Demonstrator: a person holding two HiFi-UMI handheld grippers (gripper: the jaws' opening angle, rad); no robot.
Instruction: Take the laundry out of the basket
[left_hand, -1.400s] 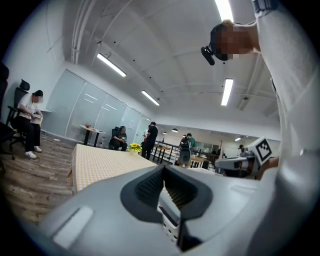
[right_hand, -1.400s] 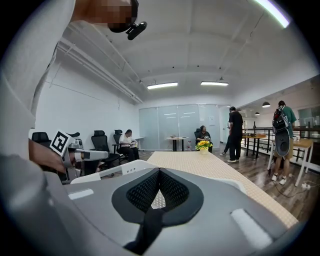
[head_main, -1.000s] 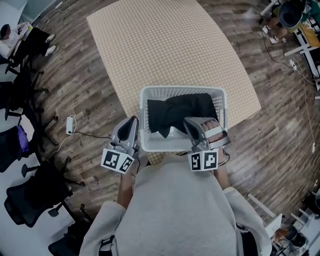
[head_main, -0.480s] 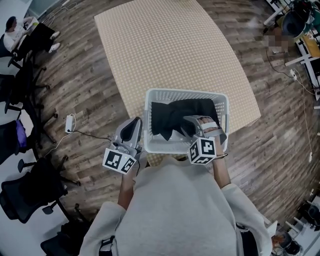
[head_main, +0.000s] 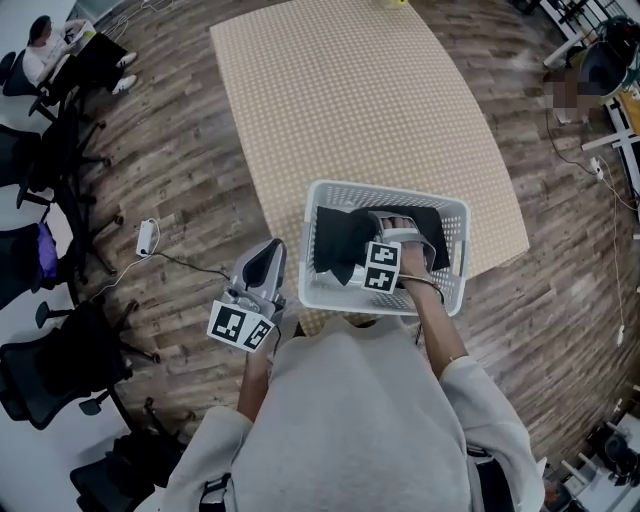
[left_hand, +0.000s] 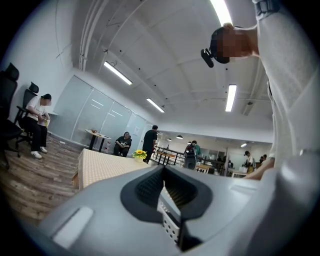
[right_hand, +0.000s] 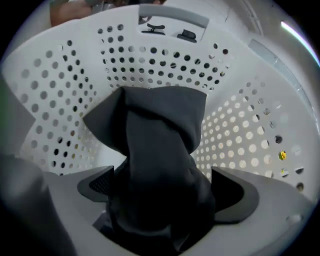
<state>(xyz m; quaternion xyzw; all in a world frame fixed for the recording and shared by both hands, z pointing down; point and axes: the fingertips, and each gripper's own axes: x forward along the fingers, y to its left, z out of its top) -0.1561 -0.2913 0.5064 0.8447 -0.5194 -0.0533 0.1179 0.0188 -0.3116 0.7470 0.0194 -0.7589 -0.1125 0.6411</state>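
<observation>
A white perforated laundry basket (head_main: 385, 188) stands at the near edge of the beige-covered table. A black garment (head_main: 340, 240) lies crumpled inside it. My right gripper (head_main: 385, 255) points steeply down into the basket, its marker cube uppermost. In the right gripper view its jaws have just been opening and stand wide, one on each side of a raised fold of the black garment (right_hand: 160, 140); the right gripper (right_hand: 165, 192) is not clamped on it. My left gripper (head_main: 268, 250) hovers outside the basket's left wall, level. In its own view the left gripper (left_hand: 164, 192) is shut and empty.
The table's beige checked cover (head_main: 350, 90) stretches away beyond the basket. Office chairs (head_main: 60, 370) and a power strip (head_main: 147, 238) with its cable are on the wooden floor at left. Yellow flowers (left_hand: 139, 154) stand at the table's far end, with people beyond.
My right gripper has dropped from the basket's near rim down into the basket and tipped to point downward over the black garment. The left gripper has barely moved.
</observation>
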